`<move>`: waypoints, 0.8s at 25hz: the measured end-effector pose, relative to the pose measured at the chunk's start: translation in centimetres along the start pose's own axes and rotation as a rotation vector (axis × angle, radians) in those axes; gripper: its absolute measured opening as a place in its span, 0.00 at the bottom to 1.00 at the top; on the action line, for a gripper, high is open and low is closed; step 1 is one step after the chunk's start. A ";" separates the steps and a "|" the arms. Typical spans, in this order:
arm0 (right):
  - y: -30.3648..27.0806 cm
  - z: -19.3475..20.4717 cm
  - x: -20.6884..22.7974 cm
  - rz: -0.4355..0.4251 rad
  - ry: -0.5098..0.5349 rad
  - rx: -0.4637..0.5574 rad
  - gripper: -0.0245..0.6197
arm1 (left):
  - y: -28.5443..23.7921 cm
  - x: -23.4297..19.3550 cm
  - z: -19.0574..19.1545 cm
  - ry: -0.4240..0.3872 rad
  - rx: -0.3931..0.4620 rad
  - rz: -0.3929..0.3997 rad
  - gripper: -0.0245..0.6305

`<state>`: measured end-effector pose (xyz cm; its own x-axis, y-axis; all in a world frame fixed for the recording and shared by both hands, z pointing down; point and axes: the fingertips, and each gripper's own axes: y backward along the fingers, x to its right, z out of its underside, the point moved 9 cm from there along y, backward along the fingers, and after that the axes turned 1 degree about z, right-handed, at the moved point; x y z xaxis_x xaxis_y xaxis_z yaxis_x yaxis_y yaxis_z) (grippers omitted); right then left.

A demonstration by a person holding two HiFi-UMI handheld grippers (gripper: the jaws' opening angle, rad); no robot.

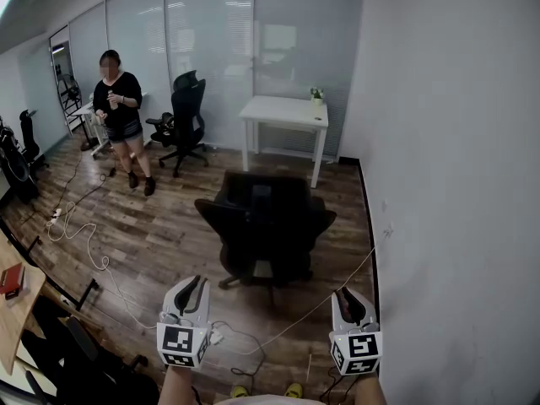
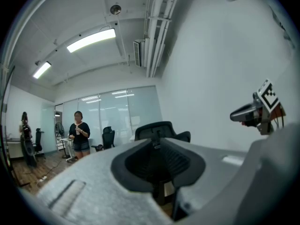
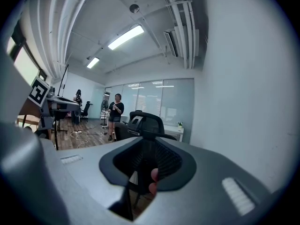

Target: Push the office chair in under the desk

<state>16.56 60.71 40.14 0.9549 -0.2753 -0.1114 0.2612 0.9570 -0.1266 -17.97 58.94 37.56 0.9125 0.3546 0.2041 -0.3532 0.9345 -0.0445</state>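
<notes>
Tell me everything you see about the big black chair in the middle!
The black office chair has a tall back, a headrest, two armrests and a base with wheels. It is dark all over. It stands upright on the wooden floor, its back toward the camera, apart from the white desk. Only the floor touches it.

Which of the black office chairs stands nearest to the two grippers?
The near chair in front of the white desk, just ahead of the left gripper and right gripper. The far chair stands by the glass wall.
</notes>
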 end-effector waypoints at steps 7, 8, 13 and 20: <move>-0.3 -0.1 -0.5 -0.012 0.007 0.003 0.17 | 0.1 -0.5 0.2 0.003 -0.003 -0.002 0.16; -0.3 -0.1 -0.5 -0.011 0.008 0.003 0.17 | 0.1 -0.5 0.2 0.003 -0.005 0.000 0.17; -0.5 -0.4 -1.0 -0.020 0.017 -0.006 0.20 | 0.2 -0.9 0.3 0.009 -0.007 0.014 0.18; -1.2 -0.6 -2.5 -0.024 0.031 -0.014 0.20 | 0.1 -2.3 0.9 0.029 -0.002 0.029 0.18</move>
<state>13.73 60.17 39.96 0.9433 -0.3016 -0.1390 0.2822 0.9486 -0.1434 -20.25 58.16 37.95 0.9072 0.3827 0.1746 -0.3797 0.9237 -0.0516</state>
